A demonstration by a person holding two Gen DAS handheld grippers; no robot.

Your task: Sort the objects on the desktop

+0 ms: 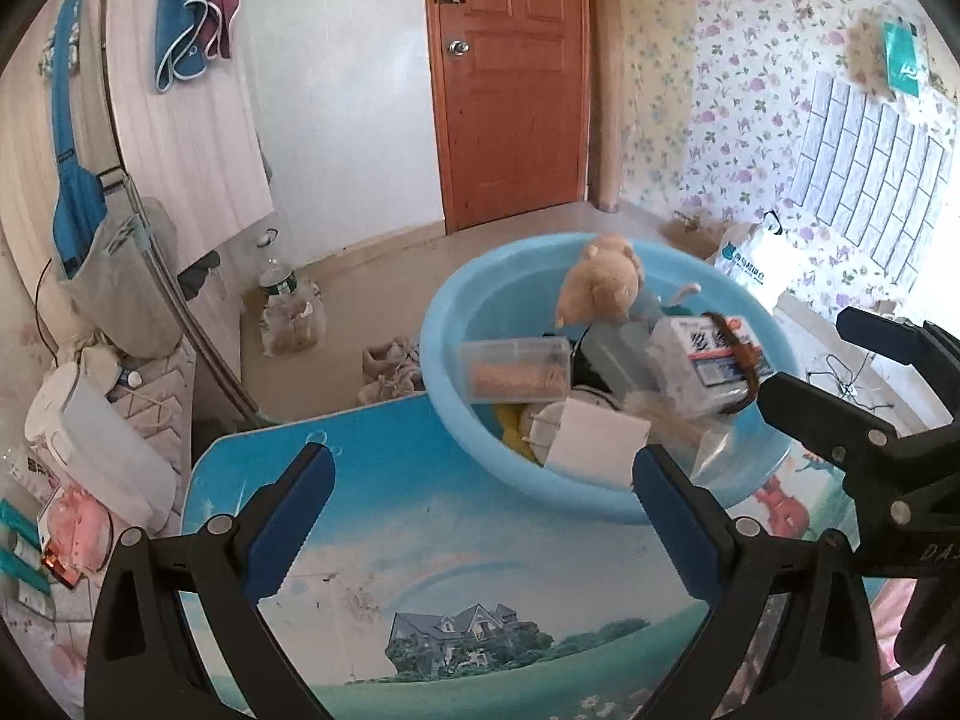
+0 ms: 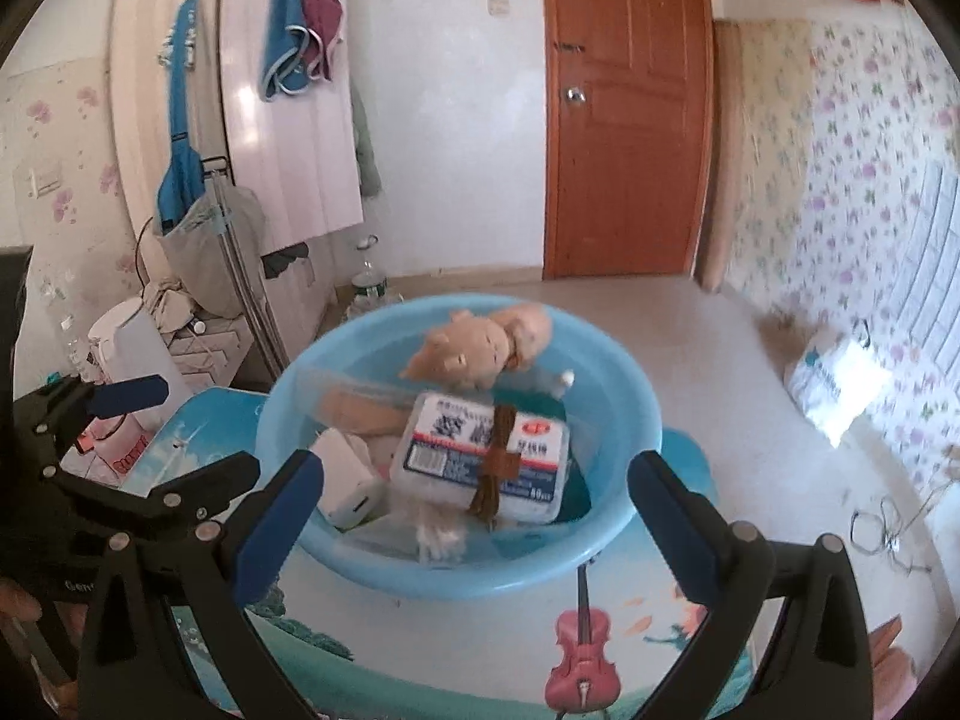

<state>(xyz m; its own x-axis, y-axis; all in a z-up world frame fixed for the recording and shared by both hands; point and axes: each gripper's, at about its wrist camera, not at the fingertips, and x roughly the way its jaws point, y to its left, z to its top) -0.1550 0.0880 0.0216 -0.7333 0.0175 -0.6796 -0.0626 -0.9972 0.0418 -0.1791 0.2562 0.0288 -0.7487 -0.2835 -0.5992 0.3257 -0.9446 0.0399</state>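
Note:
A light blue basin (image 1: 456,360) stands on the picture-printed table (image 1: 420,570), filled with sorted items: a tan plush toy (image 1: 600,285), a clear plastic box (image 1: 516,369), a white packet with a brown band (image 1: 708,360) and a white box (image 1: 594,438). My left gripper (image 1: 480,498) is open and empty, just in front of the basin. In the right wrist view the basin (image 2: 336,552), plush toy (image 2: 474,348) and packet (image 2: 480,456) show. My right gripper (image 2: 474,498) is open and empty at the basin's near rim.
The other gripper shows at the right edge of the left wrist view (image 1: 840,420) and at the left of the right wrist view (image 2: 120,450). A white appliance (image 1: 90,450), bottles (image 1: 279,294), a clothes rack and a wooden door (image 1: 510,72) stand around.

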